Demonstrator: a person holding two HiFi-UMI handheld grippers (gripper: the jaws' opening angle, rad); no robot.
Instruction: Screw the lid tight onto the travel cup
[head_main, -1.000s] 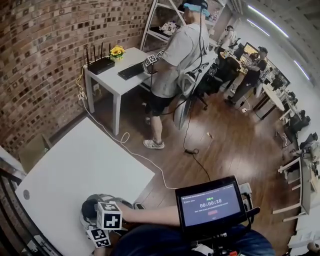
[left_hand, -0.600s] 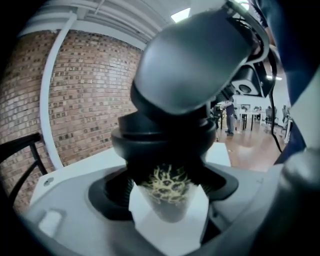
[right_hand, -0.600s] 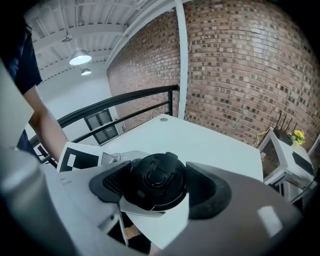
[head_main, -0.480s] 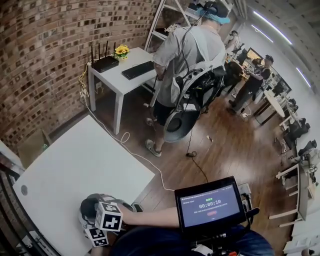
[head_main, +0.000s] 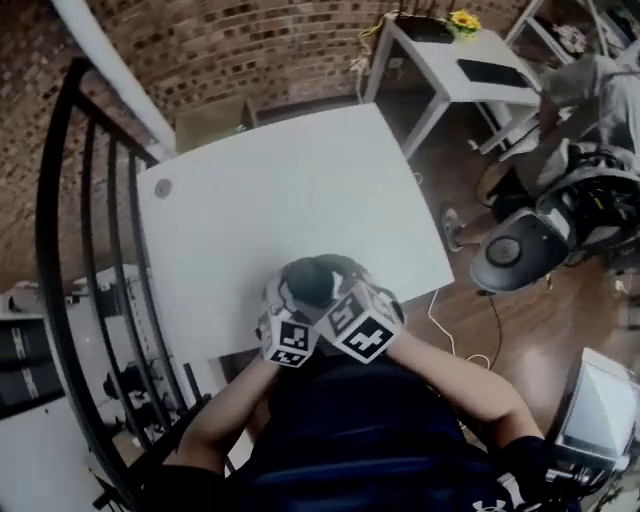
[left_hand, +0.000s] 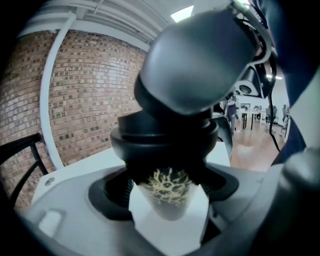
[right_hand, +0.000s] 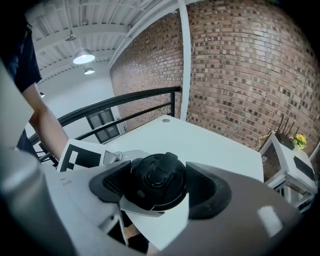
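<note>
The view had swung down: the right gripper (right_hand: 159, 184) clamped the round black lid (right_hand: 156, 176), the left gripper (left_hand: 169, 202) pinched the white patterned cup (left_hand: 167, 186); twisting seemingly imminent.

A white rectangular table (head_main: 300, 190) is shown from above, set on a brown wooden floor (head_main: 540, 310), with a brick wall (head_main: 230, 50) at its far side and a black railing (head_main: 90, 250) alongside. A small round grey disc (head_main: 162, 187) is set in the top near one far corner.
</note>
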